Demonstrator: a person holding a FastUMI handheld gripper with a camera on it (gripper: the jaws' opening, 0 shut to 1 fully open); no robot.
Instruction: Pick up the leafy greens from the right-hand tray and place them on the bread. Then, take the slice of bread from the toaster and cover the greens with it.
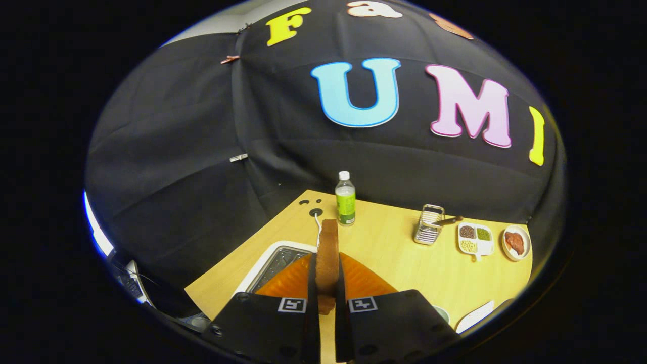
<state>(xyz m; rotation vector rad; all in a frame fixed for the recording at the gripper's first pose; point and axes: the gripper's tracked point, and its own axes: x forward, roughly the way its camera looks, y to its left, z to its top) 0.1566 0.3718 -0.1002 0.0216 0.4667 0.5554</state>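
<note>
Between the jaws [327, 288] stands a slice of bread [327, 258], upright and edge-on, with both fingers pressed against its flat sides; the jaws are closed on it. Its brown crust rises well above the fingertips, and its lower end shows in the narrow gap between the two finger bodies.

Behind the fingers and the slice, low on the table [399, 258], lies a white-rimmed appliance with a dark metal recess [275, 263]; whether this is the toaster I cannot tell. A thin white cord [318, 227] runs from it toward a dark round hole [316, 212] near the table's far left corner.

Beyond the slice, near the table's back edge, stands a clear bottle with a green label and white cap [345, 198], upright. Farther right sits a small wire rack [429, 224] with a brown-handled utensil [448, 221] resting across it. Just beside that is a white divided dish [475, 238] holding dark, green and pale small foods in separate compartments, and next to it a round white plate [516, 242] with a reddish-brown piece on it. Near the right finger, at the table's near edge, a pale bowl rim [442, 313] and a white plate edge [475, 316] peek out.
</note>
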